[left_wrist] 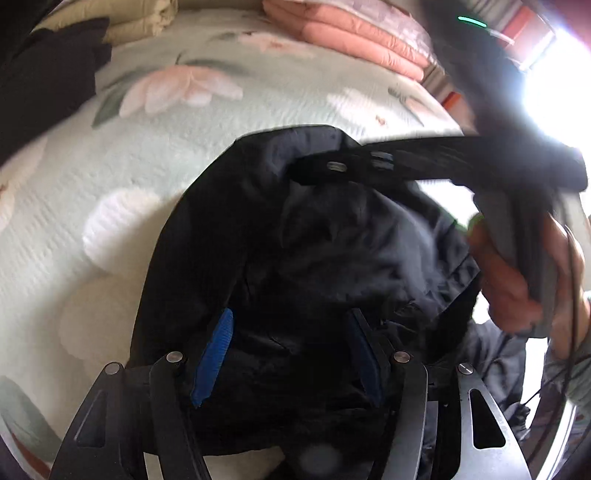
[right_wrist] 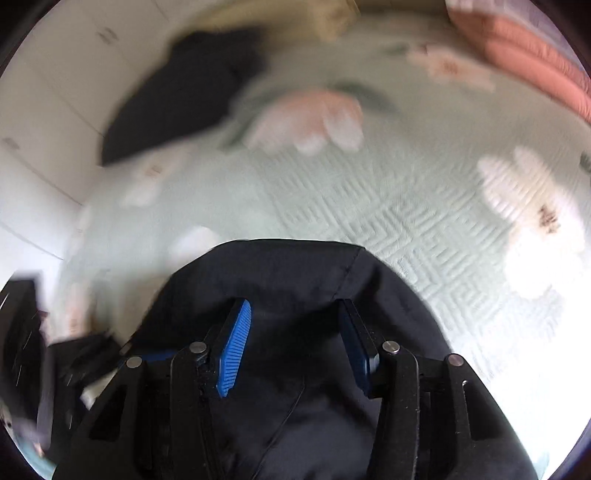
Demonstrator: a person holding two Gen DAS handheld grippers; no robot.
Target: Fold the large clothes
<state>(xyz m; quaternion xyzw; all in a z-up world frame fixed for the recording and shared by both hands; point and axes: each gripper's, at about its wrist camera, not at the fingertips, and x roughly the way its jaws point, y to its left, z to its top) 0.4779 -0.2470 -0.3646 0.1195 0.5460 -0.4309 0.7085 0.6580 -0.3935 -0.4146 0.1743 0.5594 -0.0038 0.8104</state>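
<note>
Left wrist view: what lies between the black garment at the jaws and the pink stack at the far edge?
Only bare floral bedspread lies between the black garment and the pink stack, seen in the left wrist view.

Two grippers: left gripper [left_wrist: 291, 350] and right gripper [right_wrist: 295, 347], each with two blue pads. One black jacket [left_wrist: 314, 258] between both sets of jaws. Beyond the jaws: one floral bedspread [left_wrist: 184, 147], one pink folded stack [left_wrist: 354, 33], one beige folded stack [left_wrist: 144, 18], one dark garment [right_wrist: 177, 103].

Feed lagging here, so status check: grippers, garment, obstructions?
Left gripper open, right gripper open. Black jacket bunched between both. Folded pink bedding at far edge, clear of it.
</note>
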